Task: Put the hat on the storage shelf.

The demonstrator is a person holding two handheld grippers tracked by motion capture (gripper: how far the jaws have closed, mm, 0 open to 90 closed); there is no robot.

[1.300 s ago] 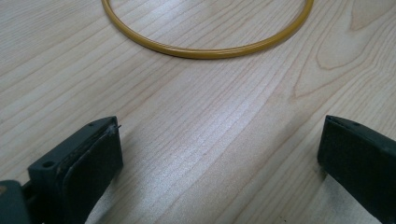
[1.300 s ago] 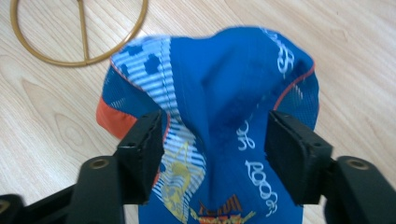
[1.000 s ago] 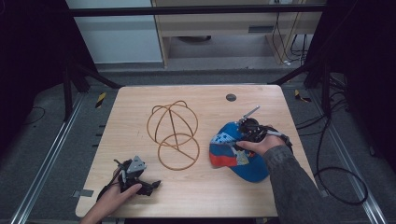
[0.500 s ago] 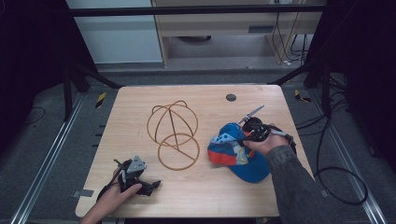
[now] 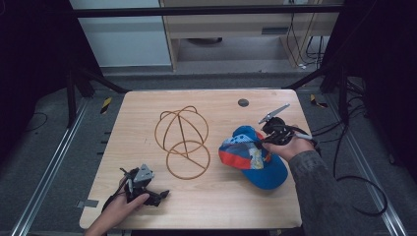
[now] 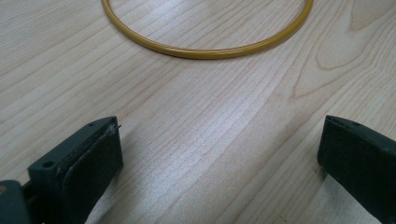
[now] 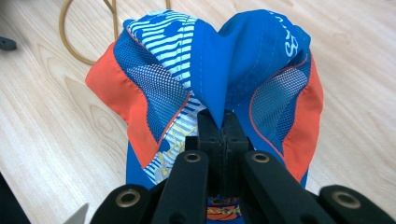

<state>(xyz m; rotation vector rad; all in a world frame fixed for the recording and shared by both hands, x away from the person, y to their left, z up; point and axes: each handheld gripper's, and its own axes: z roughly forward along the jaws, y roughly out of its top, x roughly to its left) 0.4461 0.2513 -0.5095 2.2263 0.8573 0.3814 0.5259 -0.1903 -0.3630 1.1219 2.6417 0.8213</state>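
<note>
A blue and orange cap [image 5: 253, 156] with white stripes and mesh panels lies on the right half of the table [image 5: 216, 105]. My right gripper [image 5: 263, 139] is shut on the blue cloth at the cap's top, and its jaws pinch a raised fold of the cap [image 7: 219, 70]. A brass-coloured wire hat stand [image 5: 183, 140], a dome of hoops on a ring base, sits at the table's middle. My left gripper [image 5: 160, 195] rests open on the wood at the front left, facing the stand's ring base [image 6: 205, 46]. Its fingers [image 6: 88, 163] are wide apart with bare wood between them.
A small dark round hole [image 5: 243, 103] marks the table's far side. Cables [image 5: 354, 162] hang off the right edge down to the floor. A dark frame and metal rails [image 5: 49, 162] flank the table, and grey tape [image 5: 84, 203] sticks at the front left corner.
The right gripper has shifted slightly to the right and away from me, drawing the pinched cap with it. The left gripper has stayed in place.
</note>
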